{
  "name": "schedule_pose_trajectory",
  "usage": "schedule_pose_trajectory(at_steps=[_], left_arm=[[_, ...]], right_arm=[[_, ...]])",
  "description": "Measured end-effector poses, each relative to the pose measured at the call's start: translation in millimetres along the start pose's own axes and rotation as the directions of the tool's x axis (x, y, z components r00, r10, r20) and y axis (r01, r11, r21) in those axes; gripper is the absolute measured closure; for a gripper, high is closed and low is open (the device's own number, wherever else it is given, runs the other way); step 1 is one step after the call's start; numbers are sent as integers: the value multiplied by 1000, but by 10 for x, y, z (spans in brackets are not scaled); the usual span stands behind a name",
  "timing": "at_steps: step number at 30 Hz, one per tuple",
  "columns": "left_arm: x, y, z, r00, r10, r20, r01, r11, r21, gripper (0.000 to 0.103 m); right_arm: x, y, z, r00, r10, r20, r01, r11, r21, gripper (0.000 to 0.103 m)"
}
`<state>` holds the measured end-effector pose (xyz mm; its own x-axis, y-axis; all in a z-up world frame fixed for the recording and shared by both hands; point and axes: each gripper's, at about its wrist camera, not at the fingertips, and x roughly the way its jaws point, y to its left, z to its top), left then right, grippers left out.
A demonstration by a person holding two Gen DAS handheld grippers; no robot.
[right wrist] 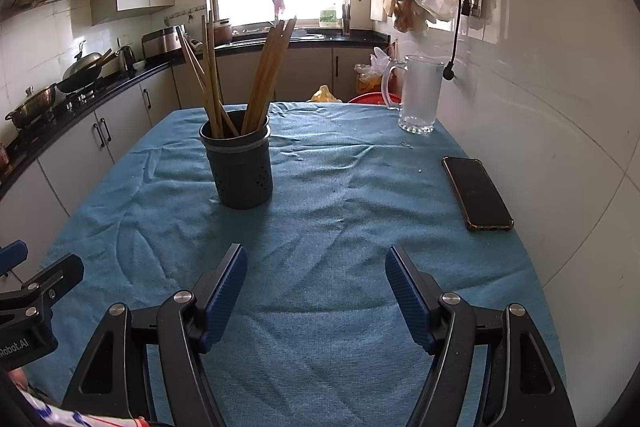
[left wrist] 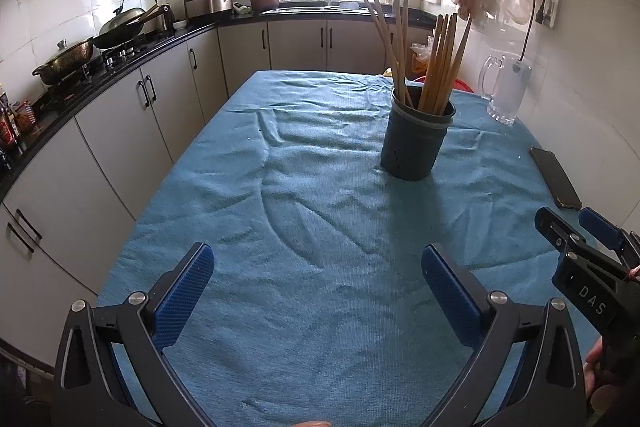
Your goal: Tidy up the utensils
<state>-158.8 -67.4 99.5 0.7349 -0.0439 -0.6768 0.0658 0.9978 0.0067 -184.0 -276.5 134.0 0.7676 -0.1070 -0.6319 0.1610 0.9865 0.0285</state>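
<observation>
Right wrist view: phone (right wrist: 477, 193) and glass mug (right wrist: 420, 95) beside chopstick holder (right wrist: 240, 167).

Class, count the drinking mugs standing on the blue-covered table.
1: the glass mug stands at the table's far right corner, by the tiled wall, beyond the phone.

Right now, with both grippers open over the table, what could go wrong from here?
1. The chopsticks stand tall and splayed in the holder; a sideways knock from either gripper could tip it over.
2. The glass mug sits near the table's far edge by the wall, so a wide sweep of the right gripper might push it off.
3. The phone lies flat close to the right gripper and could get bumped or dragged.
</observation>
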Motion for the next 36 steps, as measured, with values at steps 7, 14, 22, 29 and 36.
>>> schedule_pose_trajectory(at_steps=[7,14,22,29,36], left_arm=[[20,-9,-9,1000,-1,-5,1,1000,3,0],[61,-9,-29,1000,-5,-16,5,1000,1,0],[77,-6,-38,1000,-6,-20,6,1000,-2,0],[98,-8,-53,1000,-8,-26,8,1000,-4,0],[113,-10,-65,999,-11,-34,11,1000,-4,0]], right_arm=[[18,-20,-20,1000,0,-5,0,1000,11,27],[24,-11,-19,1000,2,-7,-2,1000,10,27],[42,-6,-29,1000,4,-10,-3,1000,10,27],[43,-7,-28,1000,4,-11,-4,1000,10,27],[44,-5,-32,1000,5,-10,-5,1000,10,27]])
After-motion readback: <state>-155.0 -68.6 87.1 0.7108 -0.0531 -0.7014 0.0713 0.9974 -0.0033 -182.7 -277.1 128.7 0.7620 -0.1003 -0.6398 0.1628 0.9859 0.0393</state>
